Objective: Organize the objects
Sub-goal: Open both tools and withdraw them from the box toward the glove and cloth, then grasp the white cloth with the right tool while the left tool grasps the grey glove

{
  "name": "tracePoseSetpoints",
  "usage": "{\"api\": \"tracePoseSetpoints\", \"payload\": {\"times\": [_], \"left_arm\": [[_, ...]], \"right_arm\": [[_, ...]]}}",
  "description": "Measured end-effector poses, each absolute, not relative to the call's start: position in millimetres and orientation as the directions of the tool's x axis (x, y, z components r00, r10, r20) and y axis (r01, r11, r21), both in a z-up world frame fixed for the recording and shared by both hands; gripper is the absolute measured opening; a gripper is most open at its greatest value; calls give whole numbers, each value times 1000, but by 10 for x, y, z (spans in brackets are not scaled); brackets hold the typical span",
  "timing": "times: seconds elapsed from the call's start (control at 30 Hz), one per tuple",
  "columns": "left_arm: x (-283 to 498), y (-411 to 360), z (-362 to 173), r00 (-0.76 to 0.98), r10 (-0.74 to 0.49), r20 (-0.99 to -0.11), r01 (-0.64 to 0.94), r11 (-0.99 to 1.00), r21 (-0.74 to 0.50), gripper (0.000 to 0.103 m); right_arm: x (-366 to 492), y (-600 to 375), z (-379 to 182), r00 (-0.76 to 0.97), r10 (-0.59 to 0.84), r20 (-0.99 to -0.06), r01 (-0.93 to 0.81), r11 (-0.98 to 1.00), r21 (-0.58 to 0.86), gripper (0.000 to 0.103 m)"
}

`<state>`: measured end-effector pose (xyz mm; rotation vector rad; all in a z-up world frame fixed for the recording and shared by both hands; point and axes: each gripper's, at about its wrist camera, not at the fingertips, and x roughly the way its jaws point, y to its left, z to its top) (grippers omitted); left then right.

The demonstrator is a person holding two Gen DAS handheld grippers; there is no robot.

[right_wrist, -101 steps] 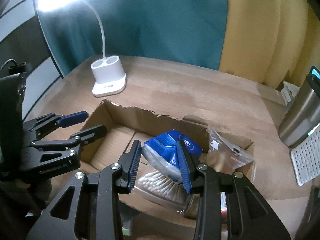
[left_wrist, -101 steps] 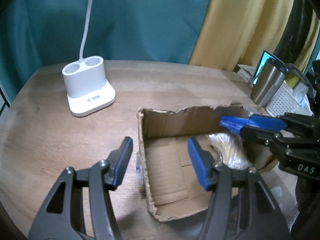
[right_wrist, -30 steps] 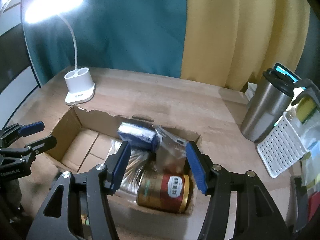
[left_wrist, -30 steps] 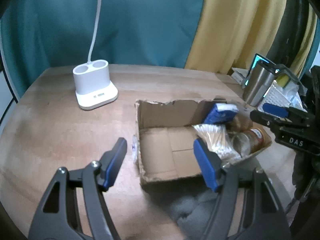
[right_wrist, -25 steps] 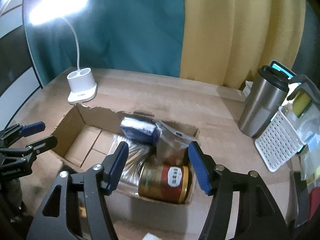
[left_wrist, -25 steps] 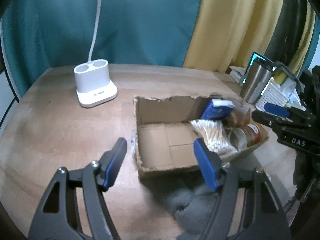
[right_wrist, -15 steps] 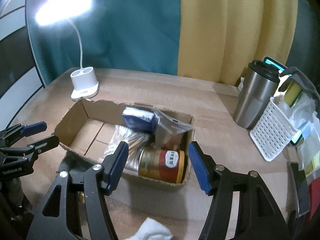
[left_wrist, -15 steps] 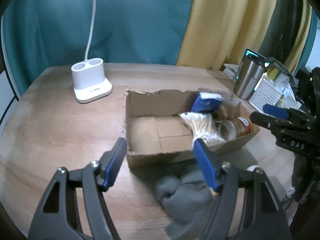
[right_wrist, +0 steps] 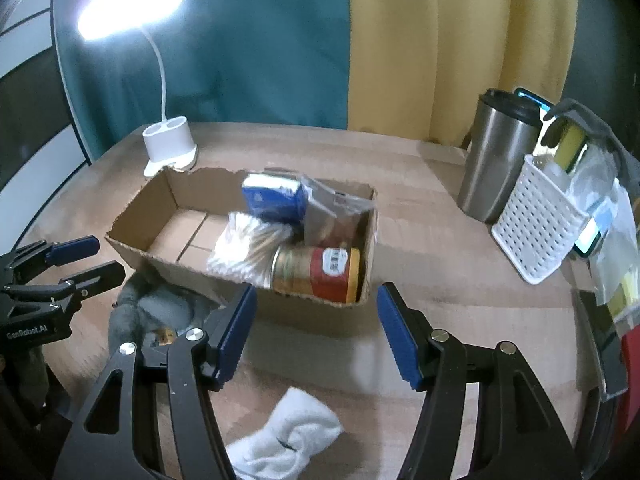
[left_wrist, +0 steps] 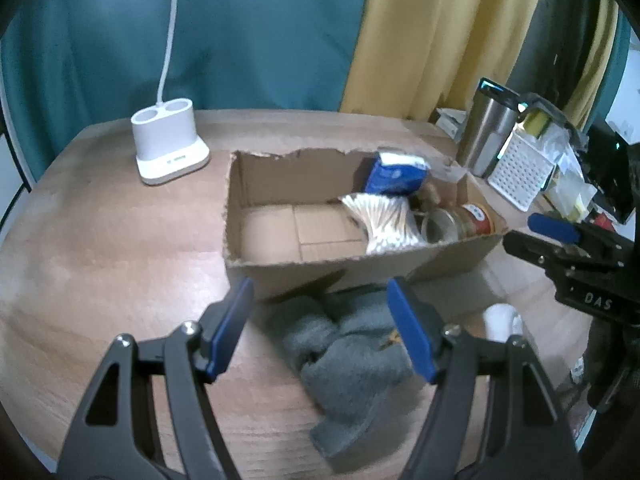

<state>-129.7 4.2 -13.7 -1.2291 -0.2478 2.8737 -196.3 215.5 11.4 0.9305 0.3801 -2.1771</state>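
Toward the right end of the cardboard box [right_wrist: 256, 248] sit the blue packet [right_wrist: 274, 198], the bundle of cotton swabs [right_wrist: 244, 250], the clear pouch [right_wrist: 332, 210] and the red-labelled jar [right_wrist: 320, 276] lying on its side, with the left half of the box floor bare. A few seconds ago my right jaws were down inside that box around the blue packet; now both tools have pulled back and up, and the packet rests against the back wall on its own. My right gripper [right_wrist: 316, 332] hangs before the box with jaws apart and empty, and my left gripper [left_wrist: 322, 330] is likewise wide apart, holding nothing. Backing off has brought two loose things into view on the desk [left_wrist: 100, 248]: a grey cloth [left_wrist: 352, 356] touching the box's near wall, and a white sock [right_wrist: 288, 436] nearer me. I judge those are next for the box.
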Motion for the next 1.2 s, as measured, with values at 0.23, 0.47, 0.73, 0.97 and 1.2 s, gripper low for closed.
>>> {"api": "tracePoseSetpoints", "payload": {"times": [0.23,0.47,0.73,0.97,1.2], "left_arm": [[-1235,68,-222,-675,67,-735,59,-988,-144,71],[-1144,122,-277,-669,69,-740,55,-988,-141,71],[-1047,111,-403,-651,68,-756,76,-985,-155,71],[-1071,139,-472,-646,56,-761,88,-985,-147,71],[-1228,108,-608,-614,80,-785,109,-977,-185,71]], "right_arm": [[-1882,2267,27,-468,-498,-730,712,-702,22,66],[-1810,2380,-96,-454,-490,-744,704,-709,38,66],[-1700,2499,-216,-421,-489,-764,698,-712,71,66],[-1663,2603,-303,-402,-496,-770,674,-729,119,66],[-1647,2666,-386,-371,-483,-793,669,-732,133,66]]}}
